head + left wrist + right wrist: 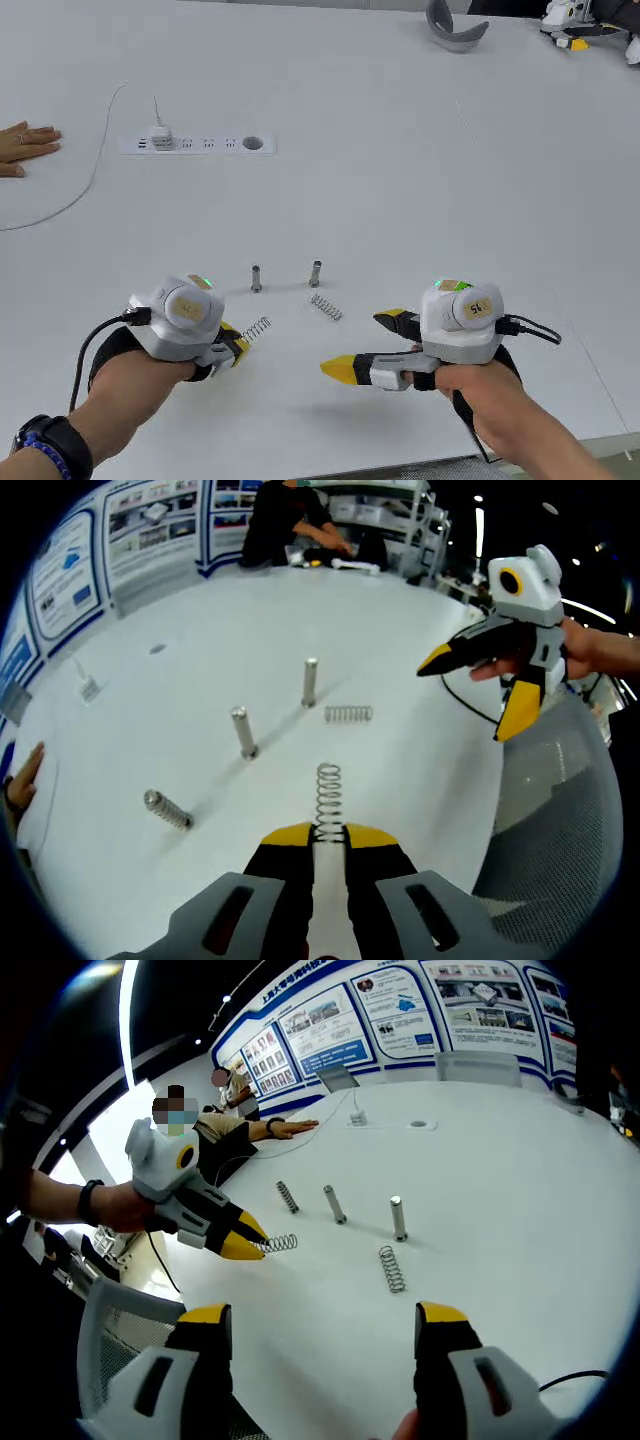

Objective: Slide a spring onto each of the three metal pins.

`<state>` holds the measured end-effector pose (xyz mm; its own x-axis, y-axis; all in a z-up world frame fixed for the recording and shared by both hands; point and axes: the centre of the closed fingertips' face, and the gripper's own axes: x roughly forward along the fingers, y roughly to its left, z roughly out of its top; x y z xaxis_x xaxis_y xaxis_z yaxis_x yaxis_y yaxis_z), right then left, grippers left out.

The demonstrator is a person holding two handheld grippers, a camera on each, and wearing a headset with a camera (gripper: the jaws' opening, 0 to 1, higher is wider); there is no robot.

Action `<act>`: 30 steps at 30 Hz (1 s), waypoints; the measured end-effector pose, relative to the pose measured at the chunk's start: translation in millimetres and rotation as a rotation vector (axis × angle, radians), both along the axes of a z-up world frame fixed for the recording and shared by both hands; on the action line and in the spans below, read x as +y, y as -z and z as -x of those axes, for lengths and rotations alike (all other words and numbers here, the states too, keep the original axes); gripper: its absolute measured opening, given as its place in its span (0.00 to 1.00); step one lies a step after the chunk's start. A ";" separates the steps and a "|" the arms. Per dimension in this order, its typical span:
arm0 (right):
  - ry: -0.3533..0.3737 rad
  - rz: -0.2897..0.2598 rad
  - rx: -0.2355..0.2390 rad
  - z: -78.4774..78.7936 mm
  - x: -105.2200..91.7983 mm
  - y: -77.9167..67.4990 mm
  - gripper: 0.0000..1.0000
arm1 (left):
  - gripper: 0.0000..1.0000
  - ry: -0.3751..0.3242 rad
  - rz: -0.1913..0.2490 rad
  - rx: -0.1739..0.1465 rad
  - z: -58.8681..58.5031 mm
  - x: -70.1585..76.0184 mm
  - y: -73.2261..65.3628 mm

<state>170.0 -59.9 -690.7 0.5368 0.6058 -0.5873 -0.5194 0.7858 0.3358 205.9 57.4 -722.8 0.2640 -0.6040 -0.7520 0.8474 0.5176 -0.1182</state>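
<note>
While a spring (328, 790) was gripped at lower centre by the clenched left gripper (328, 832) and the right gripper (323, 1315) was seen spread and empty, alignment square over the mid-frame pin (241, 730) was judged needed before lowering.

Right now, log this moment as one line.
left tool shut on held spring | right tool open | bare pins | sprung pin | loose spring on table

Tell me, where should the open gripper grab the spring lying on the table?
Grip the loose spring near one end, across its coils, coming straight down with the right gripper. It lies flat on the table, and a free end can slip over the nearby pin.
</note>
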 end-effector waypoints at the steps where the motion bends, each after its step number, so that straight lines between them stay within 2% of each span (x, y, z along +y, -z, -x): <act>1: -0.003 -0.005 0.000 -0.6 1.6 -0.6 0.75 | 0.10 0.003 0.003 -0.002 0.6 -0.6 -2.2; 12: -0.037 -0.101 0.010 -9.0 23.5 -11.4 0.66 | 0.10 0.063 0.032 -0.032 12.5 -15.7 -25.1; 24: -0.046 -0.190 0.044 -8.6 35.7 -16.5 0.56 | 0.10 0.144 0.038 -0.049 27.2 -29.5 -36.0; 30: -0.056 -0.219 0.073 -5.1 39.4 -15.6 0.48 | 0.10 0.171 0.046 -0.055 30.9 -35.9 -41.6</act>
<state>175.1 -20.5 -675.1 0.4598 0.7504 -0.4748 -0.5283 0.6609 0.5330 175.0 21.5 -681.1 0.1949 -0.6766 -0.7101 0.9283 0.3610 -0.0891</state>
